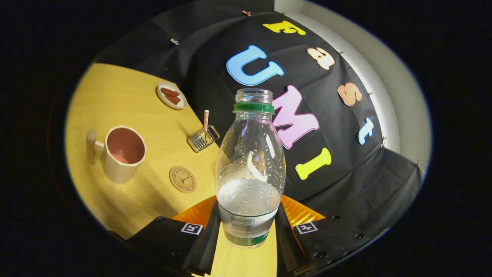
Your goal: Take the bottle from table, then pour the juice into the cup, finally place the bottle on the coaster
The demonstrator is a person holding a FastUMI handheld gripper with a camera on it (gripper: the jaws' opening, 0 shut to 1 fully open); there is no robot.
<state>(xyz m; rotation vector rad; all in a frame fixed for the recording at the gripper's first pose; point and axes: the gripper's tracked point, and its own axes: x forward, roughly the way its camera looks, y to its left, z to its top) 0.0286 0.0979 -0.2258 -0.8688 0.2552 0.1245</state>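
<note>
Here the desk (127,96) spreads wide, leaving pouring room; the uncapped bottle (250,169) sits clamped low between the tongs (248,231) (mouth up, so nothing spills); the cup (123,152) waits open-topped beyond; the coaster (183,179) lies nearest, bare.

One bottle (250,173), one cup (122,153), one coaster (183,179), one dish (171,95) (two pieces), one straw holder (203,138).

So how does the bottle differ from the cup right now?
The bottle is clear plastic, tall and narrow-necked, while the cup is opaque, squat and wide-mouthed with a side handle. The bottle sits between the gripper fingers, which press on both its sides; the cup stands apart on the table. The bottle holds liquid. Both are open-topped.
</note>
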